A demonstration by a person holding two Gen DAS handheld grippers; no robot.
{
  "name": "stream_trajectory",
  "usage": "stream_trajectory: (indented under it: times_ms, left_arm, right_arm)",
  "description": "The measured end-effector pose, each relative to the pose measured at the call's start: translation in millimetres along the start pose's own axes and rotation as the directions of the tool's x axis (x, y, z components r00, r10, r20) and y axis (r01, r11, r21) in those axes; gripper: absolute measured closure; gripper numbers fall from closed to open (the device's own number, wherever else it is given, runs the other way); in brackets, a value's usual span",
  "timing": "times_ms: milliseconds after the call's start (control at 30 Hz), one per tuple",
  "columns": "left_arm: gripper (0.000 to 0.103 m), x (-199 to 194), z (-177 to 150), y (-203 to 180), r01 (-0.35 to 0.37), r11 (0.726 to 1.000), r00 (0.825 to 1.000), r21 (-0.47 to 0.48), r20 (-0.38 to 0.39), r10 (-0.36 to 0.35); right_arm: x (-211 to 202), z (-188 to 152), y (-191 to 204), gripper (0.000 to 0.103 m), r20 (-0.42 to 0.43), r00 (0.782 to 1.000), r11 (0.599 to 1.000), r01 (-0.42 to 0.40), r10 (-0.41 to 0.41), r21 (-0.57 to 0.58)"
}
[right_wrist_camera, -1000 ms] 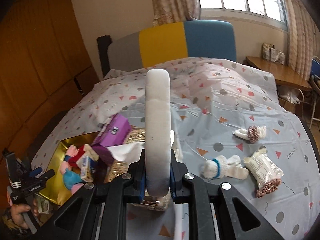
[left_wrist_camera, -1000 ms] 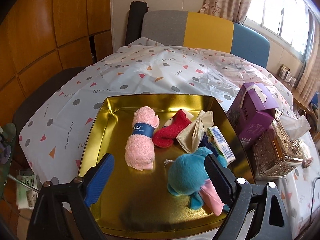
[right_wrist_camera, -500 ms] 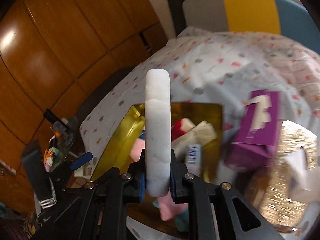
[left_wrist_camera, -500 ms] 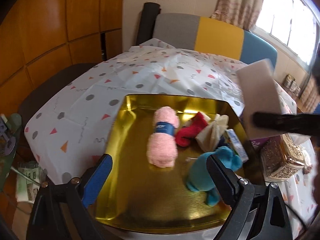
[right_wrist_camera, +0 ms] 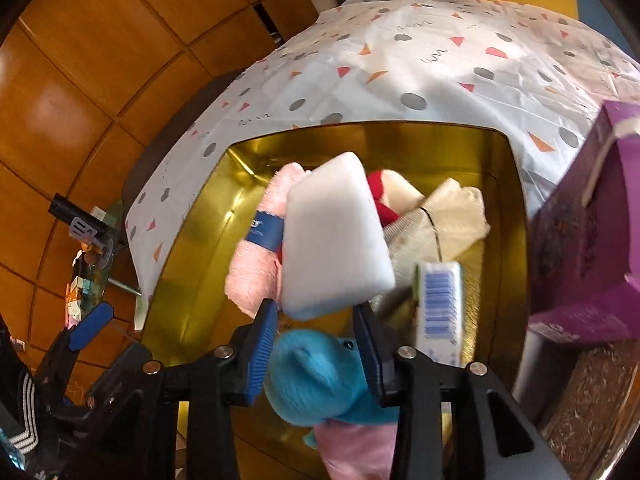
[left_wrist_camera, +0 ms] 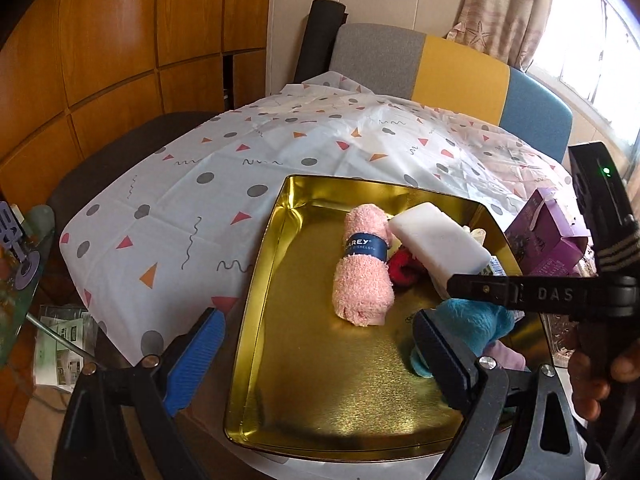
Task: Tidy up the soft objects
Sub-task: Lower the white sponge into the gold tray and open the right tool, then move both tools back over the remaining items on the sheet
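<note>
Wood panels closed the room on one side, and a window with curtains gave light on the other; between them stood the desk [left_wrist_camera: 168, 200] under a white cloth with dots and triangles. On it lay the golden tray [left_wrist_camera: 256, 280] where I was collecting the soft things.

A second before, my right gripper [right_wrist_camera: 316, 320] was clamped on the white sponge [right_wrist_camera: 332, 236] and held it upright over the far part of the desk, well apart from the tray. By this moment I had carried it across and down to the tray, and the jaws were opening. The sponge had tipped forward out of them; only its near corner stayed between the blue pads [right_wrist_camera: 262, 344], and I judged they did not press on it any more. It leaned on the pink rolled dishcloth [left_wrist_camera: 362, 268] and over the red sock [left_wrist_camera: 402, 270], beside the cream cloth [right_wrist_camera: 452, 208] and the small carton with a barcode [right_wrist_camera: 438, 300]. The blue plush toy [right_wrist_camera: 316, 376] lay just under my gripper.

My left gripper [left_wrist_camera: 316, 360] hovered at the near edge of the tray with its jaws wide apart and nothing in them.

To my judgement the sponge was delivered, so one more soft thing was in its place. Next I should lift the right gripper away without dragging the sponge out.
</note>
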State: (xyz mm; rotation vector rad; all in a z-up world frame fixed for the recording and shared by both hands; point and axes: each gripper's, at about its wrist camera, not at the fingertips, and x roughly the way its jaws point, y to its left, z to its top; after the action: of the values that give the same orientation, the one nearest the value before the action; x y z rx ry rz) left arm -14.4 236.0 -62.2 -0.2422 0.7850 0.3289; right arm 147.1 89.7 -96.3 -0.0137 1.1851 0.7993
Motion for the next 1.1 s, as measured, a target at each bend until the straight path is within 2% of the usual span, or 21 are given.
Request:
stream_trajectory:
  times_ms: [133, 300, 567, 800, 1100]
  left_arm:
    - [0.007, -3, -1, -4, -0.003, 1.0, 1.0, 0.009, 0.006, 0.003]
    - [0.007, -8, 0, -8, -0.004, 1.0, 1.0, 0.02, 0.017, 0.004]
    - [0.007, -17, -2, -17, 0.001, 0.999, 0.999, 0.05, 0.038, -0.003]
    - [0.007, -20, -5, -25, 0.012, 0.997, 0.999, 0.075, 0.037, -0.014]
    - [0.007, -19, -9, -35, 0.019, 0.995, 0.999, 0.1, 0.026, -0.022]
  right_arm:
    - [-8, -7, -2, 0.064, 0.021, 1.0, 1.0, 0.024, -0.023, -0.016]
    - [-21, -16, 7, 0.063, 0.073, 0.993, 0.994, 0.094, -0.09, -0.053]
    - [-45, -34, 15, 0.063, 0.171, 0.962, 0.971, 0.228, -0.213, -0.077]
    - [-67, -45, 19, 0.063, 0.245, 0.937, 0.957, 0.277, -0.25, -0.083]
    - [-85, -62, 23, 0.062, 0.297, 0.906, 0.932, 0.346, -0.301, -0.113]
